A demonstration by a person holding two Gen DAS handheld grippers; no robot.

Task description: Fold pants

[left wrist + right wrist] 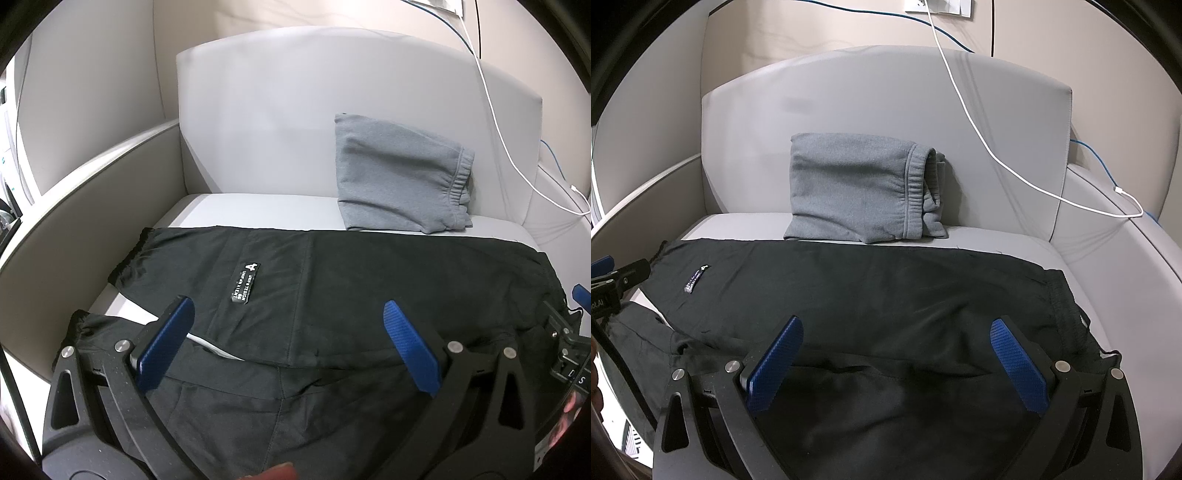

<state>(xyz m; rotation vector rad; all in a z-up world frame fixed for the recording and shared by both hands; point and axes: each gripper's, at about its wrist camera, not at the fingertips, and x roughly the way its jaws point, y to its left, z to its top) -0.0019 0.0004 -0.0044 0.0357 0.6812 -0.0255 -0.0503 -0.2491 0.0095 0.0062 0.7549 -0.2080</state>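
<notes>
Fabric like this reads to me as thin, light and floppy: the black pants (332, 295) lie spread across the seat of the grey armchair (849, 103), one leg already laid over the other, with the waistband (1067, 306) to my right and the gathered cuffs (127, 260) to my left. I judge they will sag and slide rather than hold a crease, so I would pinch at the stiffer elastic parts, the waistband on one side and the cuffs on the other, taking both layers together. My left claw (288, 343) hovers over the leg end with its blue pads wide apart, gripping nothing. My right claw (897, 358) hangs over the hip area, equally spread and empty. Behind the pants, a folded grey garment (864, 192) leans against the backrest, and a white cable (979, 133) trails down nearby.
</notes>
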